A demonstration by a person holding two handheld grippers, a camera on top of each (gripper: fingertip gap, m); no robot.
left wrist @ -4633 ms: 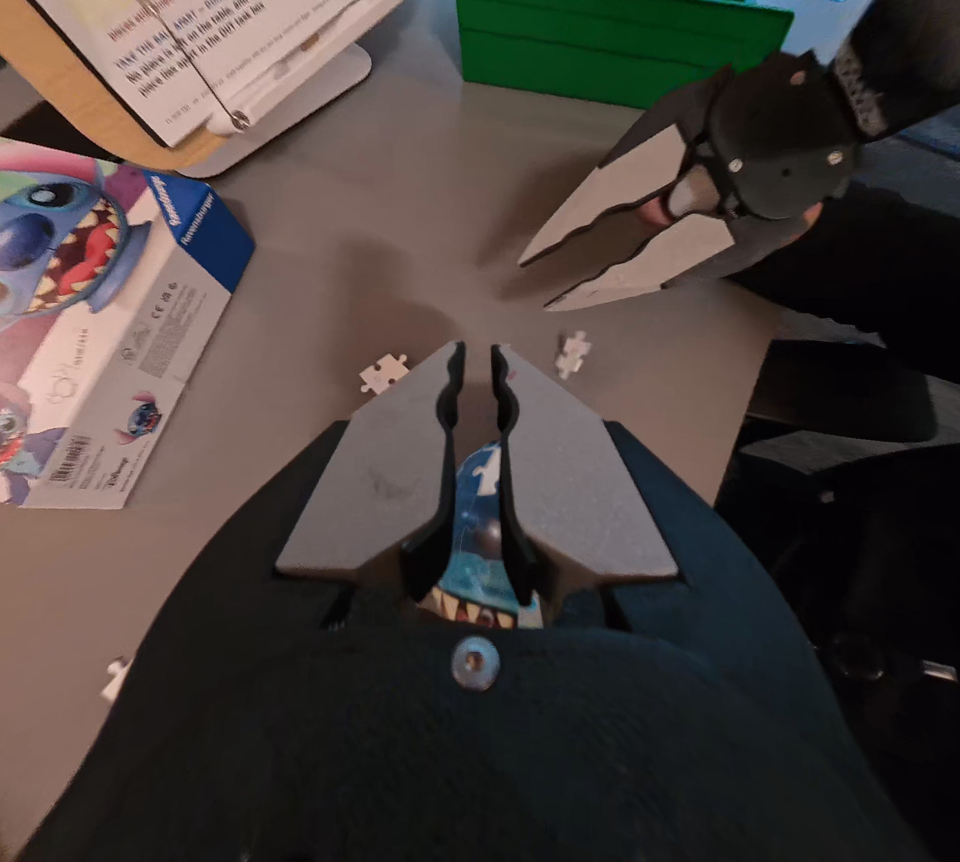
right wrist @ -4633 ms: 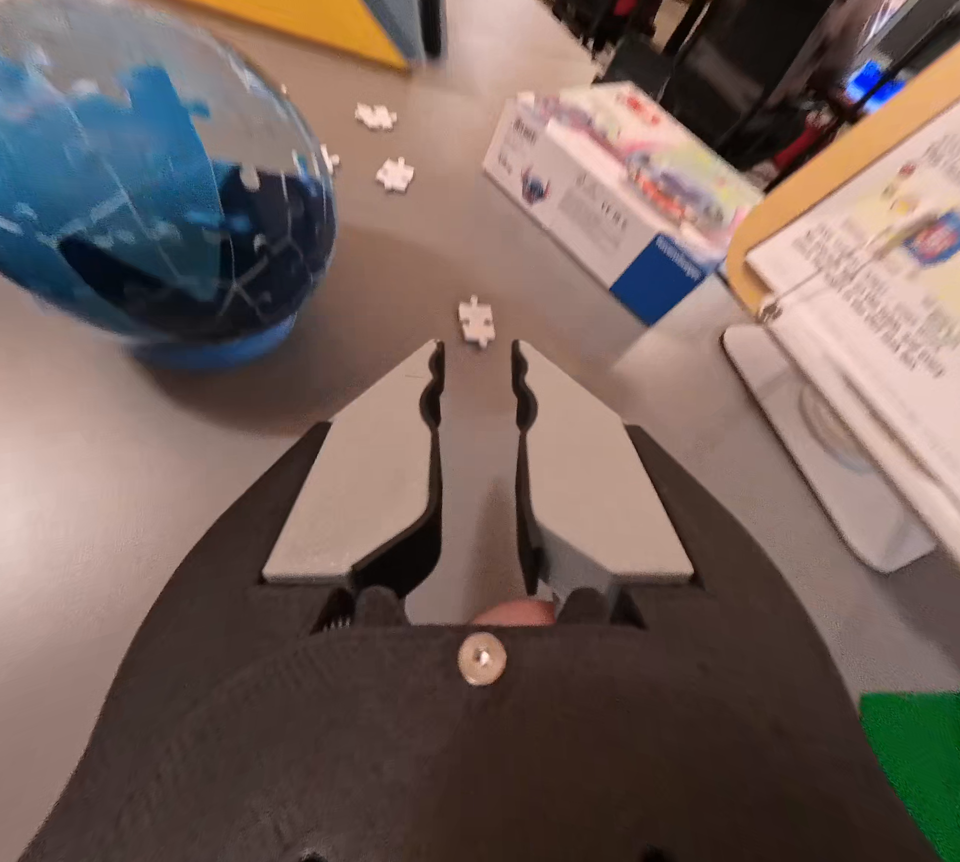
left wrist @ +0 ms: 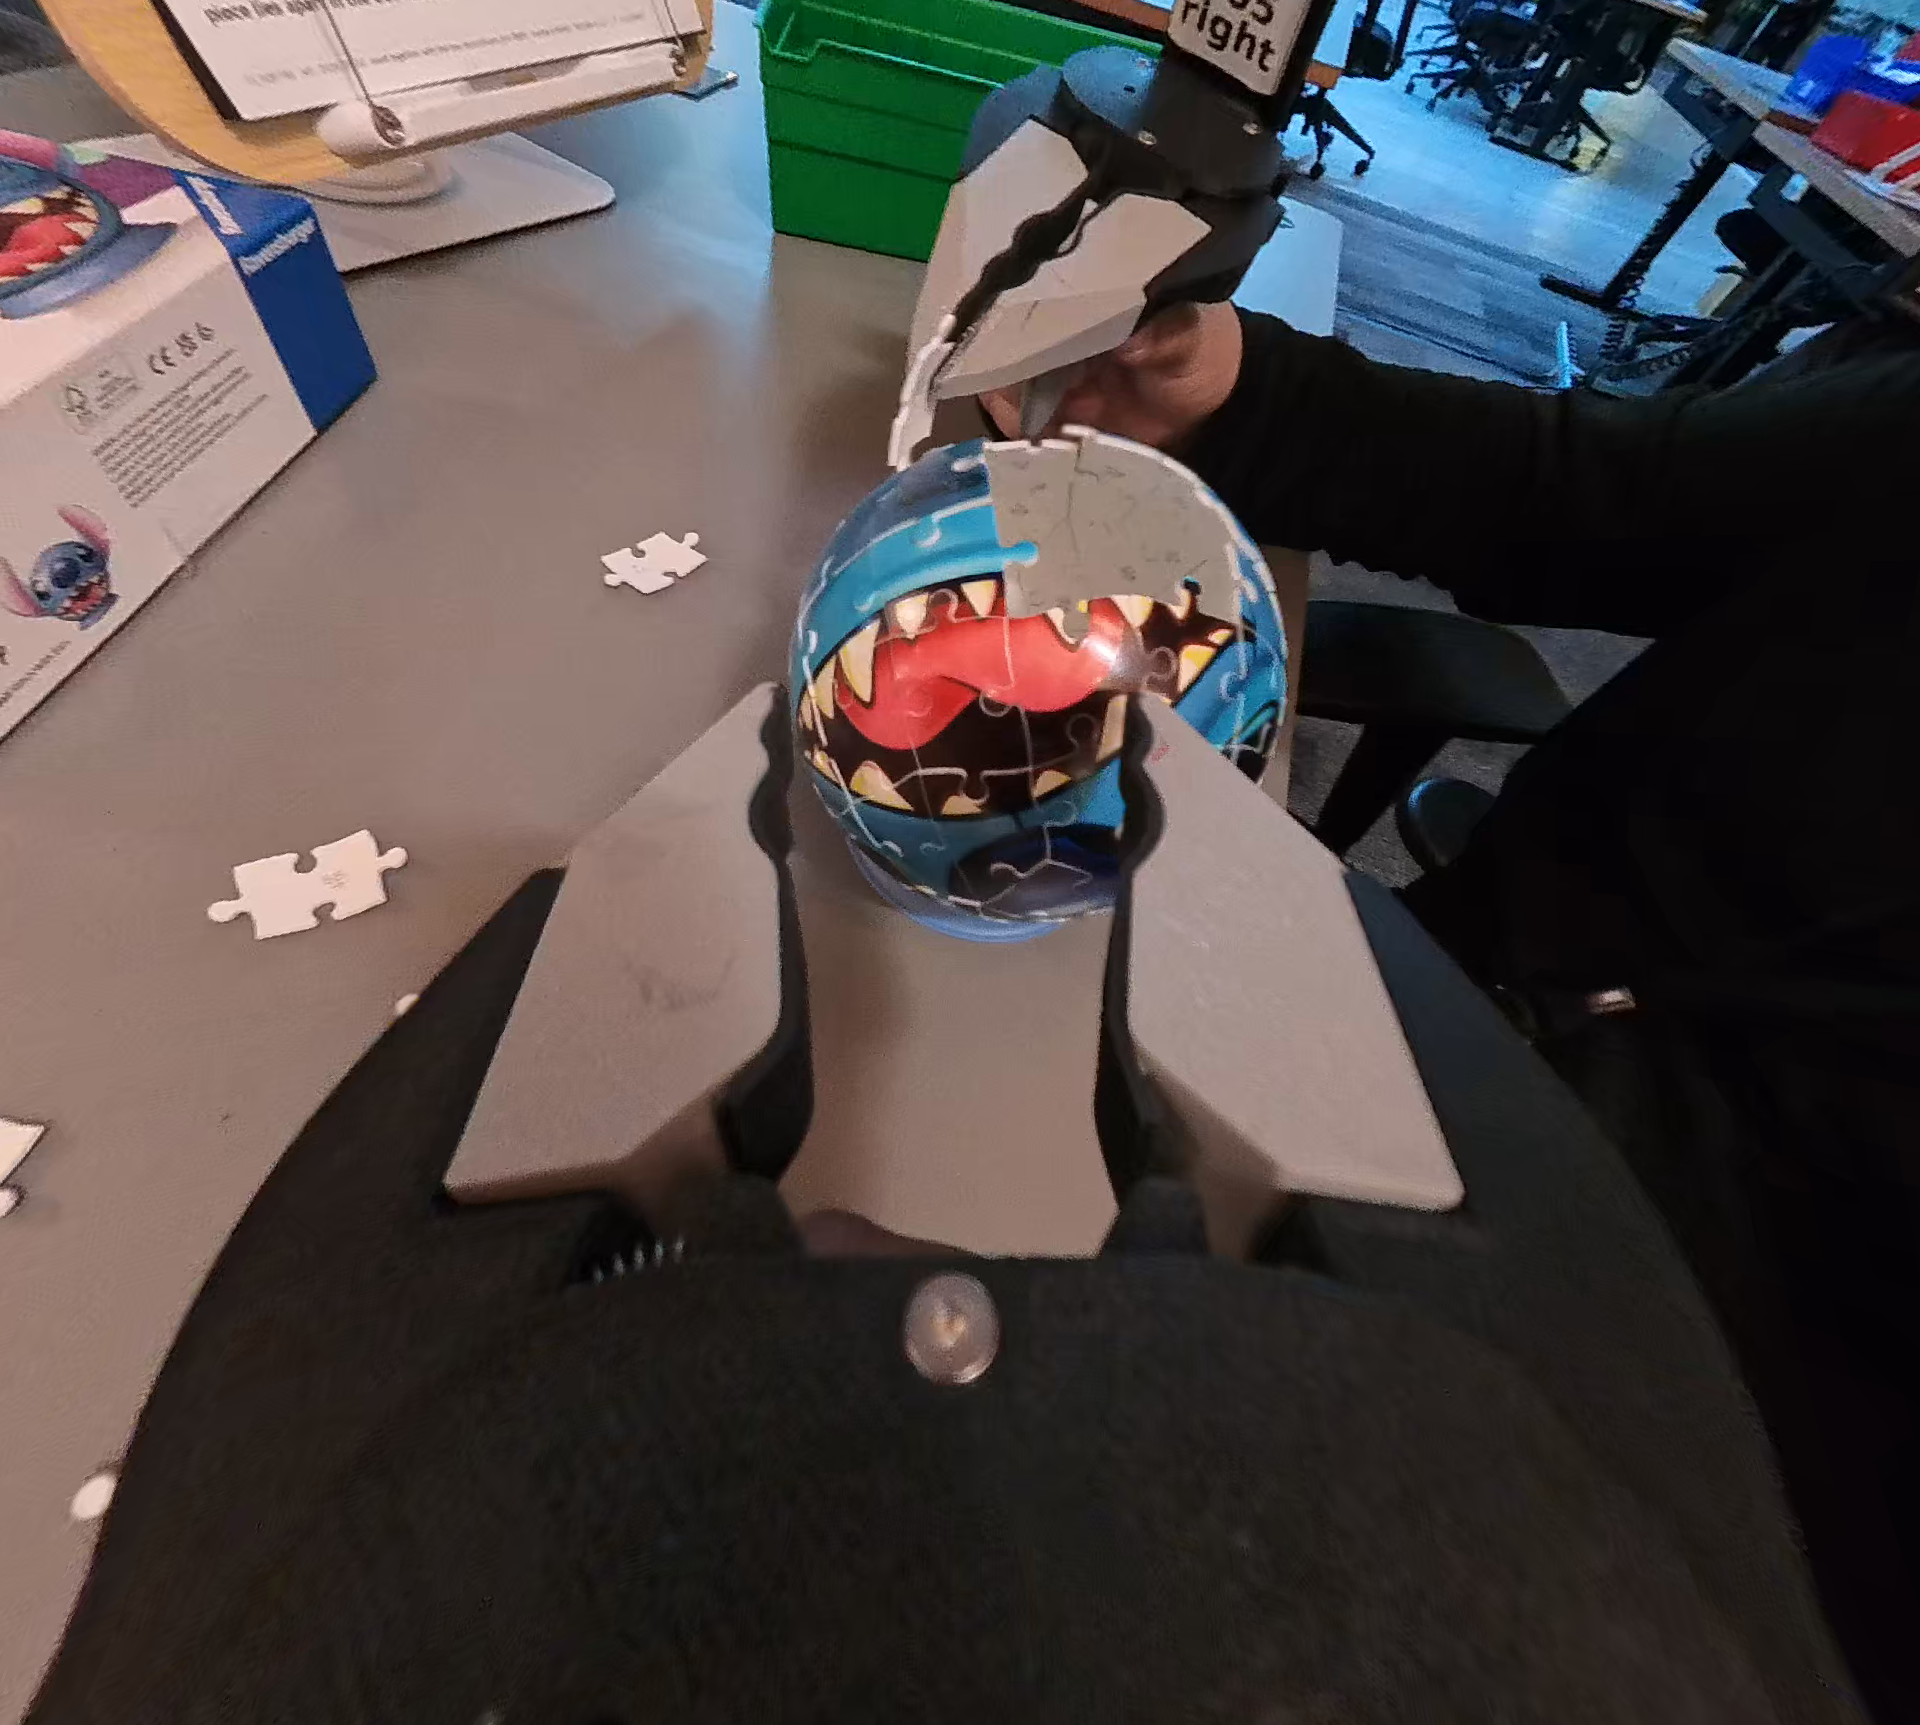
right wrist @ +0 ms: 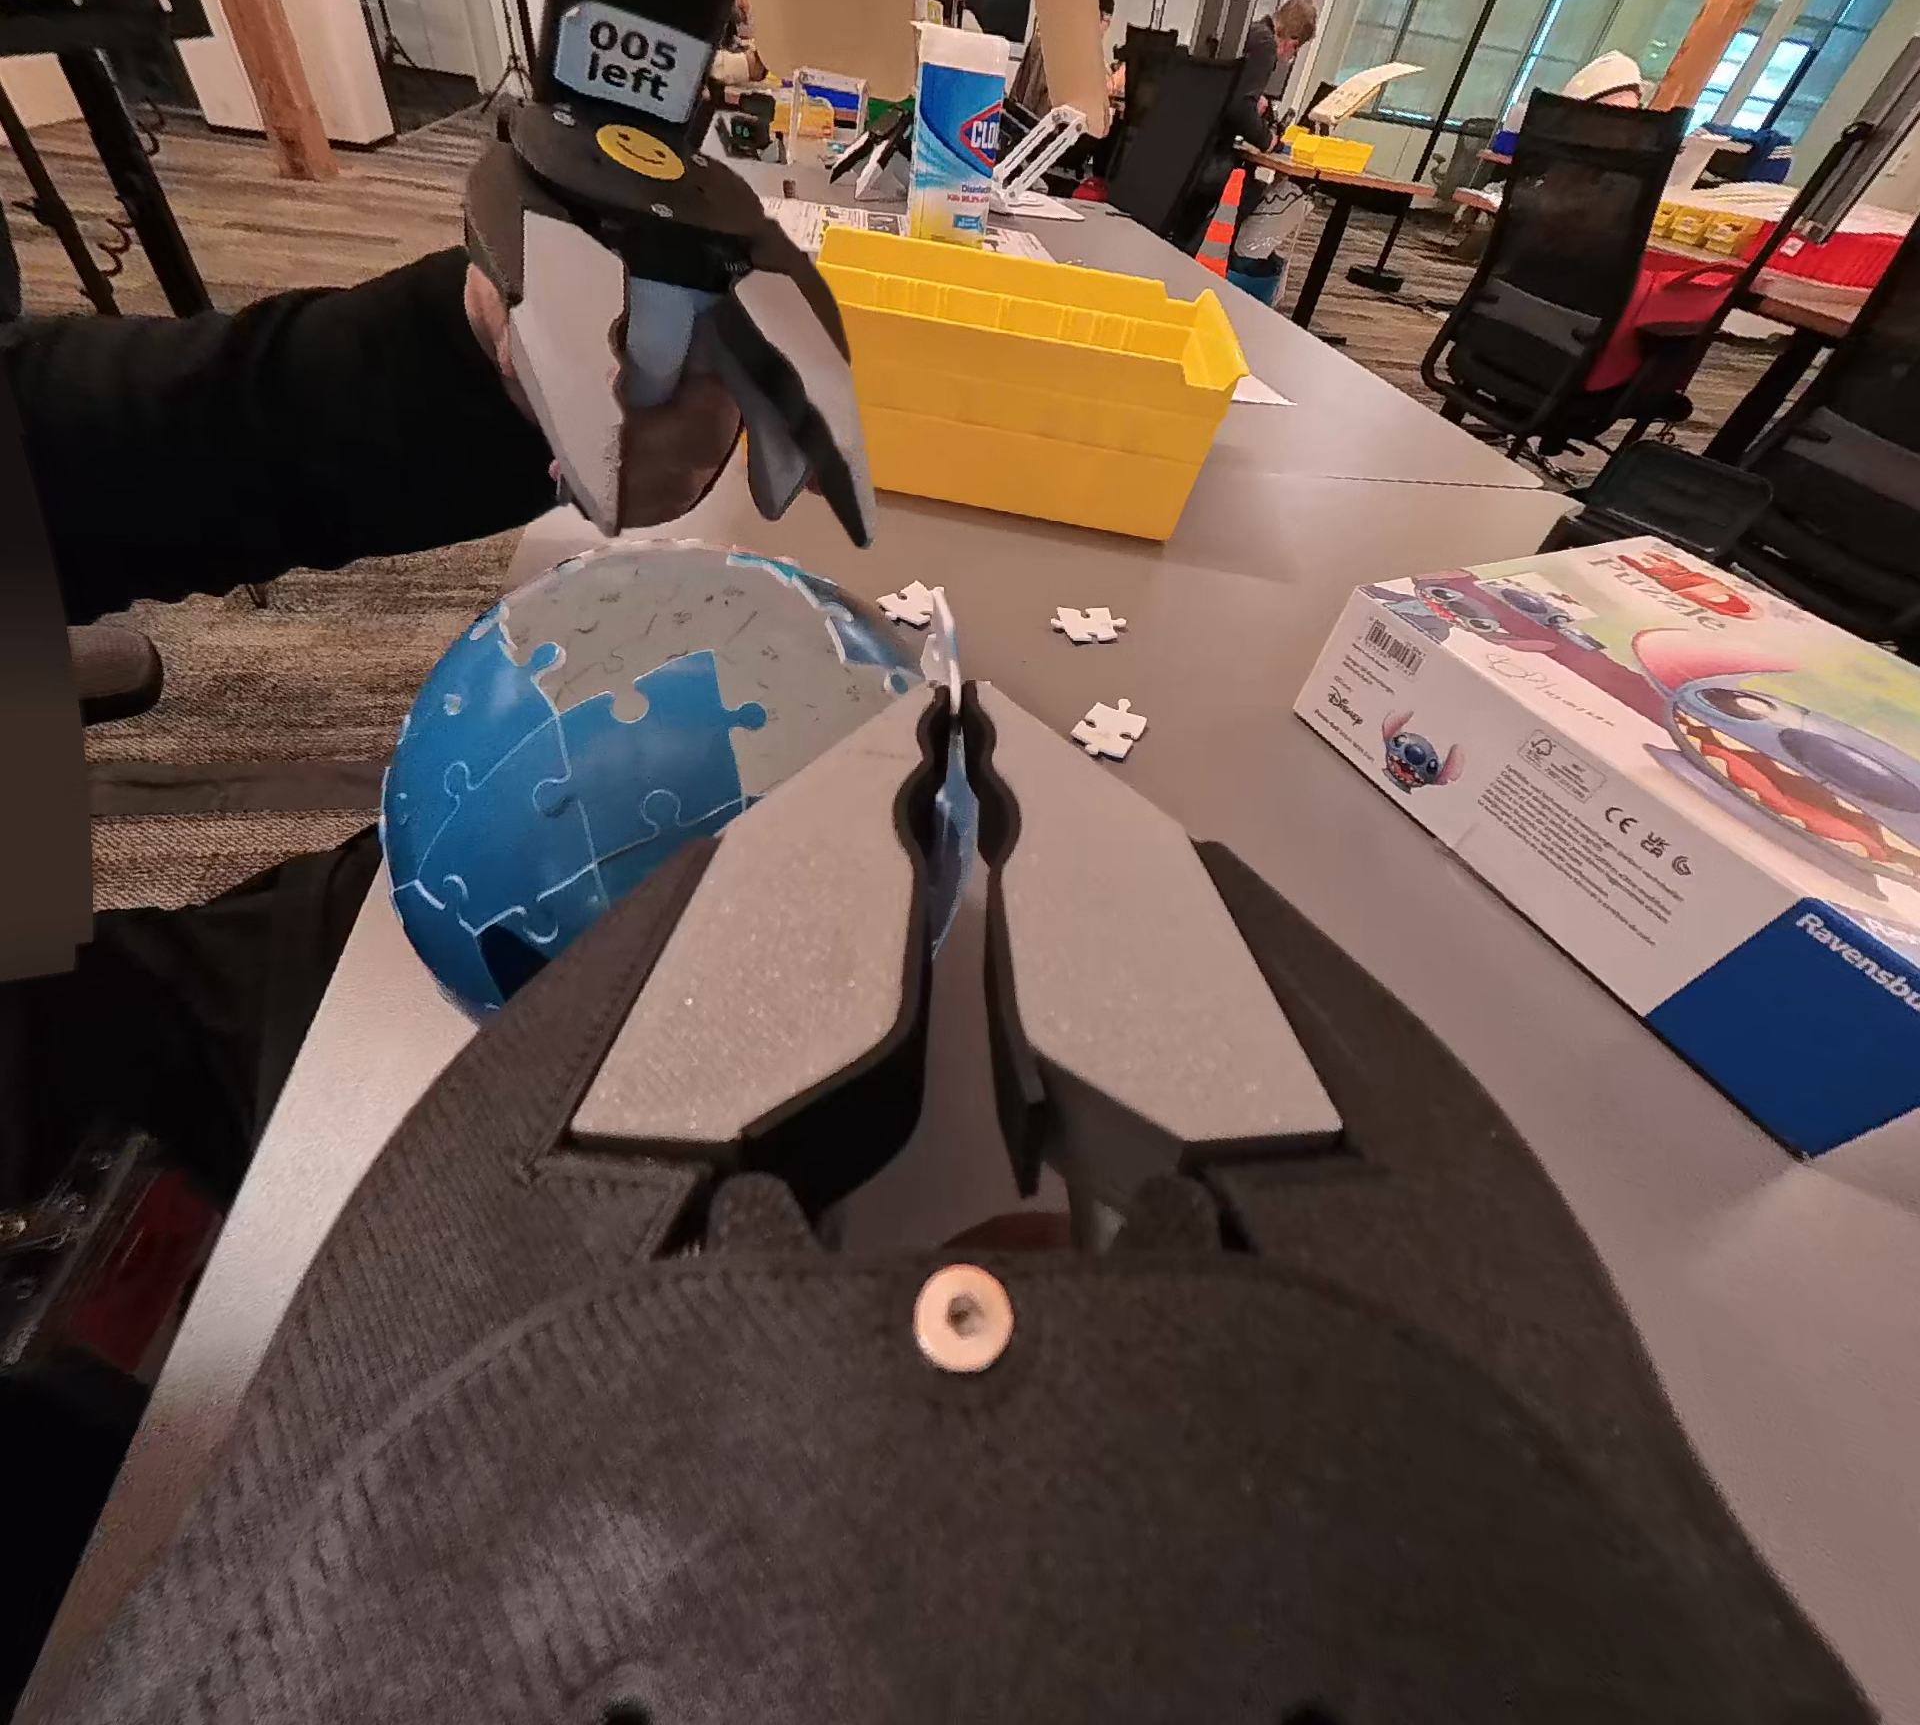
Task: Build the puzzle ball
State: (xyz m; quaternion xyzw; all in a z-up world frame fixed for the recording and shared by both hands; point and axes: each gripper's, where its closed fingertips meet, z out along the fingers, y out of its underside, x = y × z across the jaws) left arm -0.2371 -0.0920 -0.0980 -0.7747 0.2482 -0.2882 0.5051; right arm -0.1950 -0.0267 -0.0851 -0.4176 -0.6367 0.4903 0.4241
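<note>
My right gripper (right wrist: 958, 699) is pinched on a white curved puzzle piece (left wrist: 914, 387), edge-up just above the open gap of the blue plastic puzzle ball (left wrist: 1029, 699) on the grey table (left wrist: 499, 553). My left gripper (left wrist: 951, 740) hangs spread and empty, nearer the ball's mouth side.

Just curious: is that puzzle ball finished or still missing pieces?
Unfinished. The puzzle ball has an open gap at its top showing grey inner surfaces, and the right gripper holds a piece beside it.

Puzzle box (left wrist: 156, 387) cut off by the left edge; puzzle ball's (right wrist: 540, 771) underside hidden.
</note>
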